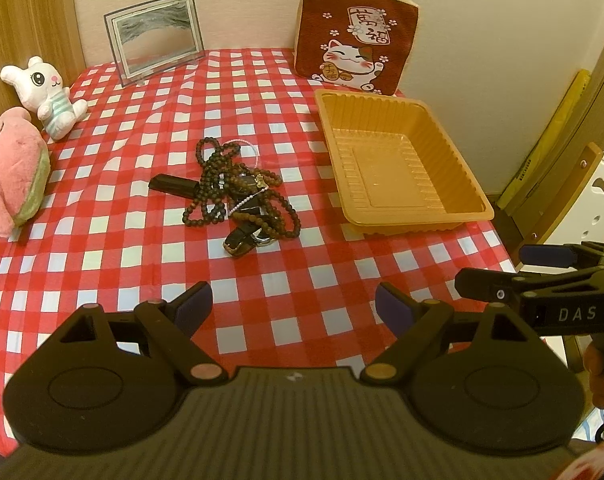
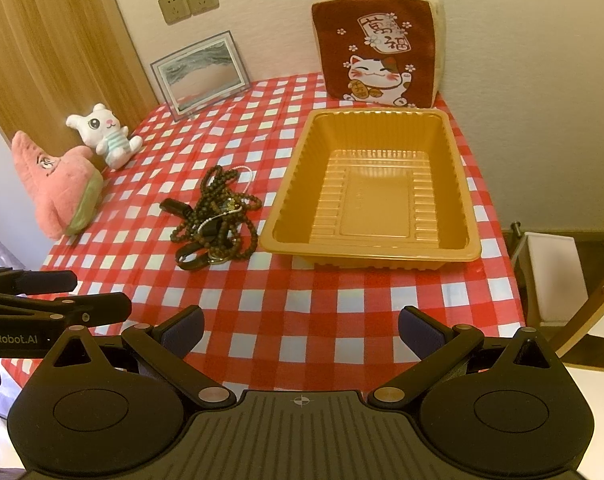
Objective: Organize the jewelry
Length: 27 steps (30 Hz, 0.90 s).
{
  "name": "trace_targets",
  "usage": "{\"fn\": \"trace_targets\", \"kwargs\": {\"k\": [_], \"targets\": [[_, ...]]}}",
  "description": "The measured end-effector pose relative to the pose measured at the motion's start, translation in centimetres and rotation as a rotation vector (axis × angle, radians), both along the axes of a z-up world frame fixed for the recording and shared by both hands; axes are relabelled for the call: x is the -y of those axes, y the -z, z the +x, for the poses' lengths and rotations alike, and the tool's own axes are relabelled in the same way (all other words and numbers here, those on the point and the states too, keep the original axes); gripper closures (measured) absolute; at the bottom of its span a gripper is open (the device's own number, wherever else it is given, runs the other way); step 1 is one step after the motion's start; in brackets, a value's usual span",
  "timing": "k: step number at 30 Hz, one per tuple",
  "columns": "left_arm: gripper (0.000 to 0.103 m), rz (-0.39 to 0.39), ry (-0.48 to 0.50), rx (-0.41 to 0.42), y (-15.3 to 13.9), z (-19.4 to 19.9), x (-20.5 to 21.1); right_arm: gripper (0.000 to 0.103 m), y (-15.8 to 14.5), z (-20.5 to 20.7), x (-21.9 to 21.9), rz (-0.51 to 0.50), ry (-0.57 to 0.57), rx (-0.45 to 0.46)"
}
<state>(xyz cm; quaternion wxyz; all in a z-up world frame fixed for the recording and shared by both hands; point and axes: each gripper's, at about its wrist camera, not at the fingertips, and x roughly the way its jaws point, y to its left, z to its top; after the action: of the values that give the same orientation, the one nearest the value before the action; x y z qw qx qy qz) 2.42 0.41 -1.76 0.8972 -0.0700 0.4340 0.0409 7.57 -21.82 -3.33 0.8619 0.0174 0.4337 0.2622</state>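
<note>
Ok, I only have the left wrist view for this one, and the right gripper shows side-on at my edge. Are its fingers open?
Observer: Yes. In the right wrist view the right gripper has its fingers spread wide, with nothing between them.
Operator: What is on the floor past the right side of the table?
Observer: A white box stands on the floor there, close beside the table.
Operator: The pink plush is cut off for me.
Observer: It is star-shaped, with one point aimed up at the wooden panel, and it lies next to the white bunny plush.
</note>
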Motion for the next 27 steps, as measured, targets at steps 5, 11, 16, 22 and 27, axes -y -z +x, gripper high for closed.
{"fn": "trace_targets", "kwargs": {"k": [5,11,16,22,27], "targets": [[0.015,0.0,-0.001,-0.002,0.1,0.1,0.1,0.0,-0.1,-0.1,0.4,0.0,-0.001,0.0],[0.015,0.0,-0.003,-0.006,0.2,0.3,0.2,0.0,0.7,0.2,-0.5,0.003,-0.008,-0.004],[0.015,0.006,-0.008,-0.011,0.4,0.4,1.4,0.0,0.8,0.4,0.1,0.009,-0.016,-0.01],[0.015,0.006,-0.027,-0.02,0.2,0.2,2.0,0.0,0.9,1.0,1.5,0.025,-0.011,-0.02],[0.015,0.004,-0.066,-0.018,0.5,1.1,1.6,0.0,1.4,2.0,3.6,0.049,0.055,0.041]]}}
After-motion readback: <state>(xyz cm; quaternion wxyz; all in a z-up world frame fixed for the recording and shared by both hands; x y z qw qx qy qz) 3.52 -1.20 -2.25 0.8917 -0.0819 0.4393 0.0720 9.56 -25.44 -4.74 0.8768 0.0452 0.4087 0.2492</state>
